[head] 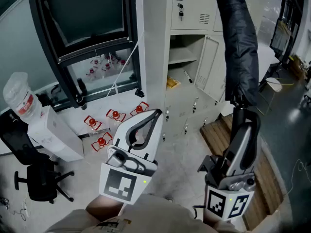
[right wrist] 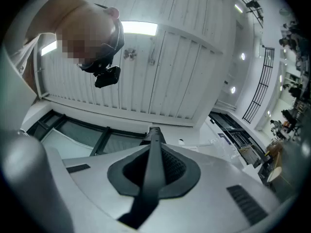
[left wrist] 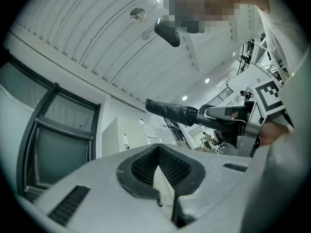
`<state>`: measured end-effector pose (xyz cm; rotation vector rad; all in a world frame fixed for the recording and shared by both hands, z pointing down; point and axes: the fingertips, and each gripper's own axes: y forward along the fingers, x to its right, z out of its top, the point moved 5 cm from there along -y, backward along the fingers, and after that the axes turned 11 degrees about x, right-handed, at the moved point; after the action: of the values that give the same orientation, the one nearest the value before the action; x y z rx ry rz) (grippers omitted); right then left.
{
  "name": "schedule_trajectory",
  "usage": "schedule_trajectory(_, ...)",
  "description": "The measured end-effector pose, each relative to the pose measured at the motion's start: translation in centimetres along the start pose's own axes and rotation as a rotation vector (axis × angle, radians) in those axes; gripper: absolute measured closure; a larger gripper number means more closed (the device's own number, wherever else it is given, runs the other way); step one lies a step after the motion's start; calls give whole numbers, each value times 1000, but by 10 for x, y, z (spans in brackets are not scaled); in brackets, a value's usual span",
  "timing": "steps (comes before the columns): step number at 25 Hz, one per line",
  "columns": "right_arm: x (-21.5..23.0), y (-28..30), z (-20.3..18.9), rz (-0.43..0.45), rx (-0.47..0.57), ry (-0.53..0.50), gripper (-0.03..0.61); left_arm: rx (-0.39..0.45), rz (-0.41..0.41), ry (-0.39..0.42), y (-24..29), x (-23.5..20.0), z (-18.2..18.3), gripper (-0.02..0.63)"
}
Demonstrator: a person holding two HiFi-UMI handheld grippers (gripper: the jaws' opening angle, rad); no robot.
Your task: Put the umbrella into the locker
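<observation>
A folded black umbrella stands upright at the right of the head view, and my right gripper is shut on its lower end. In the right gripper view the dark umbrella runs straight between the jaws of that gripper. The grey locker stands ahead of it with one compartment open, its door swung to the right. My left gripper is shut and empty, raised left of the umbrella. The left gripper view shows its own jaws, the umbrella and the locker.
A marker and a yellow item lie inside the open compartment. A water dispenser with its bottle and a black office chair stand at the left. Several red items lie on the floor by the window frame. A wooden pallet sits at the right.
</observation>
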<state>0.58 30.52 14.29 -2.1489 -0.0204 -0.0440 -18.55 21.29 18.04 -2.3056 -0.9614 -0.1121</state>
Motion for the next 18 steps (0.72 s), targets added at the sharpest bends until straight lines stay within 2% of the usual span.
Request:
schedule_trajectory(15,31,-5,-15,-34,-56,72,551,-22,7,-13,16,16,-12,606)
schedule_trajectory(18,38,-4,-17,-18,-62,56,552,-33,11,-20,22,20,-17,606)
